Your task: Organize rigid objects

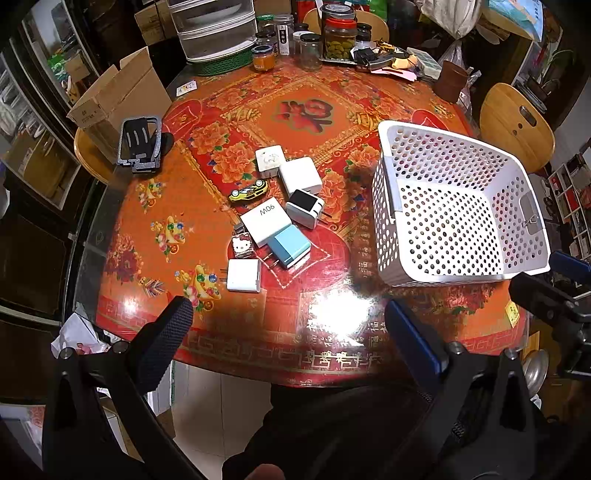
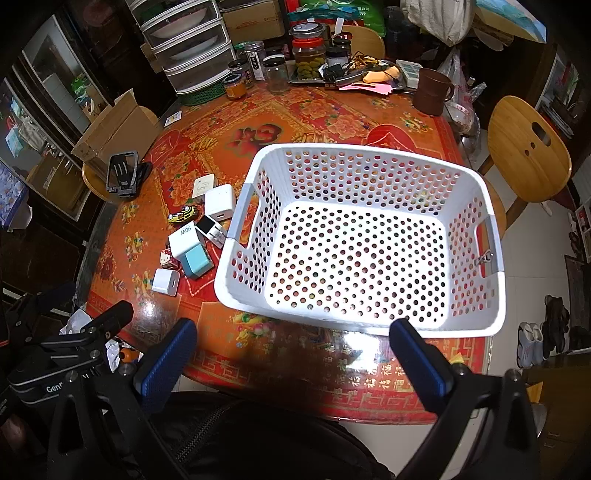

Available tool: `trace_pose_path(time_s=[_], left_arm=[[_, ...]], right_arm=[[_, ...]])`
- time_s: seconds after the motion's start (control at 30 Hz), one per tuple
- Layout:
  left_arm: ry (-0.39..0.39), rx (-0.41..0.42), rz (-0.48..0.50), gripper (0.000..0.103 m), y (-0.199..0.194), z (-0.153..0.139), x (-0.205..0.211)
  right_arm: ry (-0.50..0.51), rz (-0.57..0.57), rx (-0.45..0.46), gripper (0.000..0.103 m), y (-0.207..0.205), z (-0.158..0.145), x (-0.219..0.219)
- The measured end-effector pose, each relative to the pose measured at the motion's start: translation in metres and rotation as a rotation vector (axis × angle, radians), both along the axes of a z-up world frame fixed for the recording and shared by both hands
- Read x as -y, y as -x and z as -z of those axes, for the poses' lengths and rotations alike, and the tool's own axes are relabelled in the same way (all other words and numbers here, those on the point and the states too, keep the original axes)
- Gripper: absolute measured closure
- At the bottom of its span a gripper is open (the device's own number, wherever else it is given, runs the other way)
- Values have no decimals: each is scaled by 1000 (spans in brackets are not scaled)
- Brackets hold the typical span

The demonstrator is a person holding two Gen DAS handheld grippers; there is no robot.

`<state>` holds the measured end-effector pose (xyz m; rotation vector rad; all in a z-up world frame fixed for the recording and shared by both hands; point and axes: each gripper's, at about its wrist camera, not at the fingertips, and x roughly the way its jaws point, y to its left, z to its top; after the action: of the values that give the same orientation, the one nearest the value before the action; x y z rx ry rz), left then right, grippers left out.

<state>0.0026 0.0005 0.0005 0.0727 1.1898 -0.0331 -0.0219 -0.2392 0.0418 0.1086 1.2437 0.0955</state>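
Note:
Several charger plugs lie in a cluster on the red table: a white 90W block (image 1: pixel 263 220) (image 2: pixel 182 238), a light blue one (image 1: pixel 289 246) (image 2: pixel 198 260), a small white one (image 1: pixel 243 276) (image 2: pixel 165 280), a Hello Kitty one (image 1: pixel 242 246) and others, with a yellow toy car (image 1: pixel 248 191) (image 2: pixel 182 214). An empty white perforated basket (image 1: pixel 391 206) (image 2: pixel 240 273) stands to their right. My left gripper (image 1: pixel 290 314) is open above the near table edge, short of the plugs. My right gripper (image 2: pixel 291 339) is open in front of the basket.
A black phone stand (image 1: pixel 140 144) (image 2: pixel 122 171) sits at the table's left edge. Jars (image 1: pixel 338 35), a drawer unit (image 1: pixel 214 27) and a brown cup (image 2: pixel 430 90) crowd the far side. A cardboard box (image 1: pixel 118 96) and wooden chairs (image 2: pixel 528 147) surround the table.

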Motion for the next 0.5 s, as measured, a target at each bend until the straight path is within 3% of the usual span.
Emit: trace_pose_path(time_s=[0.5], left_arm=[[-2,-3,-1,1,-4,3,4]], right_arm=[[-2,0,-3,0,-4,1,3]])
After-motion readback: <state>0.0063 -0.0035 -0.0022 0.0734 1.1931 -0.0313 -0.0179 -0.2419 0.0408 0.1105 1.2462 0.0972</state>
